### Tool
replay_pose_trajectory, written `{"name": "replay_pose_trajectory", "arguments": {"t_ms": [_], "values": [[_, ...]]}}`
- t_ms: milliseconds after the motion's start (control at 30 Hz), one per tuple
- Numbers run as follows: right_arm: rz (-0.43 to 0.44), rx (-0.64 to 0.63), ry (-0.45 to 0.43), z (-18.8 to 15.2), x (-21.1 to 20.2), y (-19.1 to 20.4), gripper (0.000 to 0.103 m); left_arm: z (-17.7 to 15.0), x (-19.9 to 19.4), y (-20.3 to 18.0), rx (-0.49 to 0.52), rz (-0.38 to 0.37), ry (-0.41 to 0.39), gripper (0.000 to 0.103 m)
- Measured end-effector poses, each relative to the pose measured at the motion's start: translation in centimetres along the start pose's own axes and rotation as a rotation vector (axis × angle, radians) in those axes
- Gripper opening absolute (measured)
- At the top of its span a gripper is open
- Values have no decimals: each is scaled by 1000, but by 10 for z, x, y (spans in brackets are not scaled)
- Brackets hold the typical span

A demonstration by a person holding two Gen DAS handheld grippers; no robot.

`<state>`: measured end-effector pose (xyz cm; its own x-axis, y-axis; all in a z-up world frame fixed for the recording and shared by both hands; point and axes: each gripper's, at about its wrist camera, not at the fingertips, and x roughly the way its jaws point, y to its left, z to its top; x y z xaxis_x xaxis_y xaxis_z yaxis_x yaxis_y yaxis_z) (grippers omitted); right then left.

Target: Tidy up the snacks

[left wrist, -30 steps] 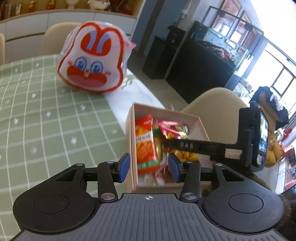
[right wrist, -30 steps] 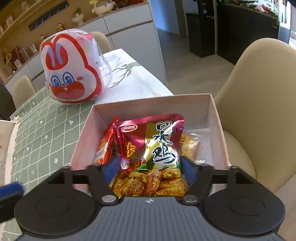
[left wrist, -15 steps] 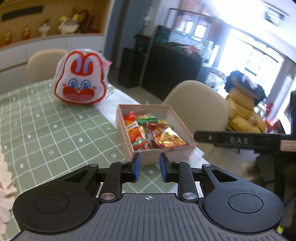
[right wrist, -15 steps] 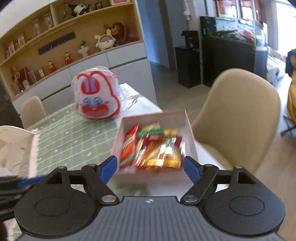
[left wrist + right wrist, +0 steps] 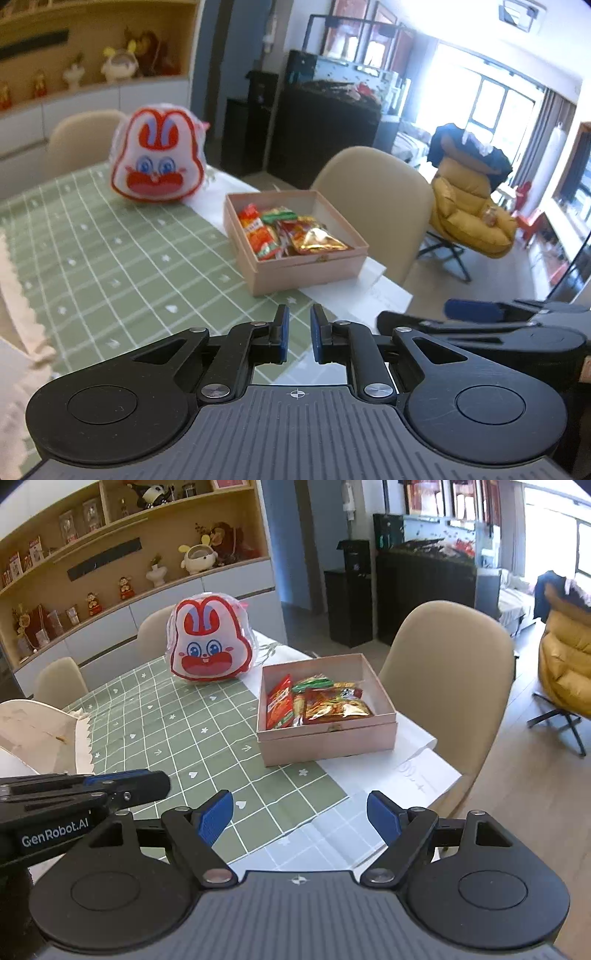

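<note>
Left wrist view: the left gripper (image 5: 297, 338) occupied the lower centre of the frame, its blue pads drawn in to a narrow gap with nothing between them, above the green checked tablecloth (image 5: 110, 258). The pink box (image 5: 306, 267) sat at mid-frame, well apart from the pads, on the white table runner (image 5: 354, 295) at the cloth's right edge. The box was uncovered and held several snack packets (image 5: 291, 234), among them an orange-red one along the left wall and a gold foil one toward the right. A rabbit-face bag (image 5: 157, 166) stood upright at upper left of centre, behind the box and apart from it. A beige chair (image 5: 380, 192) stood just behind the box. The right gripper (image 5: 480, 314) was seen side-on at the right edge, blue pad showing.

Right wrist view: the right gripper (image 5: 299, 819) filled the bottom of the frame with its jaws spread wide and empty, one blue pad either side of centre, over the edge of the tablecloth (image 5: 177, 731) and the runner (image 5: 369, 794). The pink box (image 5: 328, 738) lay at centre, clear of the pads, with the snack packets (image 5: 317, 701) inside it; a small metal clasp showed on its near wall. The rabbit-face bag (image 5: 210, 646) stood upper left of the box, close but not touching. The beige chair (image 5: 454, 664) was at the right of the box. The left gripper (image 5: 125, 786) entered from the left edge, side-on, so its gap could not be judged from this view. A white paper item (image 5: 37, 731) lay at the far left.
</note>
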<state>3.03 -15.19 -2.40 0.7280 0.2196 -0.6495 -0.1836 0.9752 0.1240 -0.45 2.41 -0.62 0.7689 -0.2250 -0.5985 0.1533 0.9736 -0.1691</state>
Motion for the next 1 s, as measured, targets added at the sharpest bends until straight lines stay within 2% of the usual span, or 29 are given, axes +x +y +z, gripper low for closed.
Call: {"name": "replay_pose_trajectory", "arguments": {"t_ms": [133, 1000], "values": [[-14, 11, -29, 0, -9, -2, 80, -2, -4, -4, 18, 10, 10, 16], [-8, 0, -3, -9, -8, -3, 80, -7, 0, -1, 9, 9, 45, 16]]}}
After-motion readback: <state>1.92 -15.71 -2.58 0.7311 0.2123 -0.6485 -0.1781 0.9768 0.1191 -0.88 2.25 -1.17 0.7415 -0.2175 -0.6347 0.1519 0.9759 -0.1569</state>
